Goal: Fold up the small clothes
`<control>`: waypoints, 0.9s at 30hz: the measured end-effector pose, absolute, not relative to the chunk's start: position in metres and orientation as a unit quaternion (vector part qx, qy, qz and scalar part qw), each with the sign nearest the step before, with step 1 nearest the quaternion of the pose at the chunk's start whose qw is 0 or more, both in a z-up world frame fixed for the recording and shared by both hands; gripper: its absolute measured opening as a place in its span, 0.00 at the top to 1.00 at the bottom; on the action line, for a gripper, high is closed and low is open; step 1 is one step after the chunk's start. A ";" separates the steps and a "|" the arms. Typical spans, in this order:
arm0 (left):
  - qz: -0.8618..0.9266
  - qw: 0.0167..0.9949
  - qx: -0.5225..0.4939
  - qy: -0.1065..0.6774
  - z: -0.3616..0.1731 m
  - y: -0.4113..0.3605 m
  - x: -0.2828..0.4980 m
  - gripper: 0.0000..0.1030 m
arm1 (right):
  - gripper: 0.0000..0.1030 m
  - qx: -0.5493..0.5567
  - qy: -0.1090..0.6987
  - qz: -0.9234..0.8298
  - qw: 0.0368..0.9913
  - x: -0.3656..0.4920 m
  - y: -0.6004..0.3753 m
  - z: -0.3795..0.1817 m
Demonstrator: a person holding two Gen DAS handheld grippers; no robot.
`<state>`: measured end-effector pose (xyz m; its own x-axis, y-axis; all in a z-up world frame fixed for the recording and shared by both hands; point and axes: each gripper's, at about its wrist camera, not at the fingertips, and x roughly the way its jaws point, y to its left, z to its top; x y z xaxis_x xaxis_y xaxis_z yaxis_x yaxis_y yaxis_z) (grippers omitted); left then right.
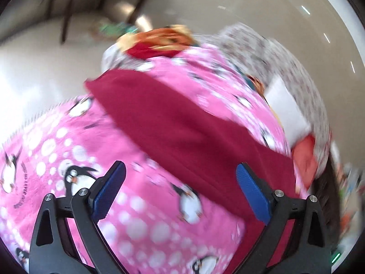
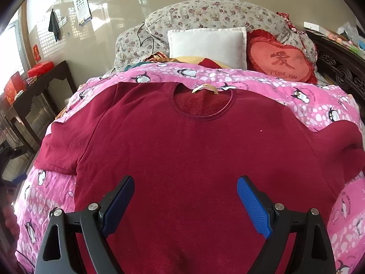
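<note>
Both of the hand-held grippers I am holding are standing spread wide, with nothing pinched between their blue pads. I am hanging the right hand-held gripper point(image 2: 185, 203) over the lower body of the dark red sweater point(image 2: 182, 150), its fingers apart above the cloth, though I cannot tell whether they are touching it.

That sweater is lying front up and flat on the pink penguin blanket point(image 2: 319, 105) that is covering the bed, neckline pointing toward the pillows and both sleeves reaching out sideways from the body. Beyond the sweater's collar, a white pillow point(image 2: 207, 43) is leaning against a big flowered pillow point(image 2: 212, 13), and just beside the white one a red heart cushion point(image 2: 282, 61) is resting. Further out past the sweater's one sleeve, a dark side table point(image 2: 38, 86) is standing against the wall.

I am holding the left hand-held gripper point(image 1: 181, 191) over the same blanket point(image 1: 141, 228), near one sleeve of the sweater point(image 1: 182, 123), which is running slantwise across this blurred view. Its pads are clear of the sleeve.
</note>
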<state>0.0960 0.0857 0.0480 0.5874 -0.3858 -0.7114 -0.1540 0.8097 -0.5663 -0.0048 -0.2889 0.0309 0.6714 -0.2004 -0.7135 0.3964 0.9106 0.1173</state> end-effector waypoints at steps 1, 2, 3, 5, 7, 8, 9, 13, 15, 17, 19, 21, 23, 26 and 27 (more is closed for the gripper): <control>-0.060 0.823 -0.329 0.458 0.039 0.096 0.104 0.09 | 0.12 0.134 0.371 -0.164 0.904 -0.004 -0.289 0.030; -0.056 0.812 -0.349 0.464 0.032 0.102 0.111 0.09 | 0.12 0.135 0.371 -0.163 0.904 -0.003 -0.290 0.029; -0.056 0.804 -0.363 0.469 0.027 0.105 0.118 0.09 | 0.12 0.135 0.371 -0.163 0.904 -0.002 -0.290 0.029; -0.051 0.794 -0.373 0.478 0.017 0.105 0.131 0.09 | 0.12 0.137 0.371 -0.161 0.904 -0.001 -0.290 0.029; -0.039 0.795 -0.374 0.475 0.014 0.101 0.138 0.09 | 0.12 0.138 0.371 -0.160 0.904 -0.001 -0.289 0.029; -0.036 0.801 -0.374 0.466 0.014 0.100 0.140 0.13 | 0.12 0.138 0.371 -0.159 0.904 -0.001 -0.289 0.030; -0.050 0.807 -0.377 0.452 0.016 0.098 0.144 0.43 | 0.12 0.138 0.371 -0.158 0.904 -0.002 -0.290 0.030; -0.118 0.781 -0.427 0.441 0.019 0.090 0.151 0.90 | 0.12 0.138 0.372 -0.160 0.904 -0.004 -0.294 0.031; -0.137 0.804 -0.401 0.416 0.043 0.081 0.140 0.90 | 0.12 0.140 0.368 -0.165 0.904 -0.008 -0.302 0.033; -0.183 0.827 -0.369 0.382 0.081 0.060 0.119 0.90 | 0.12 0.141 0.363 -0.171 0.905 -0.014 -0.311 0.035; -0.224 0.836 -0.345 0.363 0.109 0.036 0.101 0.90 | 0.12 0.143 0.366 -0.183 0.901 -0.019 -0.323 0.036; -0.284 0.840 -0.311 0.341 0.141 -0.001 0.077 0.90 | 0.12 0.148 0.364 -0.191 0.899 -0.026 -0.336 0.038; -0.327 0.842 -0.274 0.331 0.159 -0.039 0.056 0.90 | 0.12 0.149 0.360 -0.205 0.898 -0.037 -0.350 0.041; -0.379 0.840 -0.198 0.334 0.167 -0.116 0.026 0.90 | 0.12 0.145 0.365 -0.225 0.892 -0.051 -0.370 0.040; -0.391 0.839 -0.168 0.339 0.161 -0.144 0.014 0.90 | 0.12 0.145 0.370 -0.231 0.888 -0.056 -0.379 0.037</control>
<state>0.0142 -0.1438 0.1613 0.4640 -0.7702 -0.4376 0.5415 0.6376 -0.5480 -0.0563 -0.3788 0.0374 0.6187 -0.3034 -0.7247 0.5185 0.8507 0.0866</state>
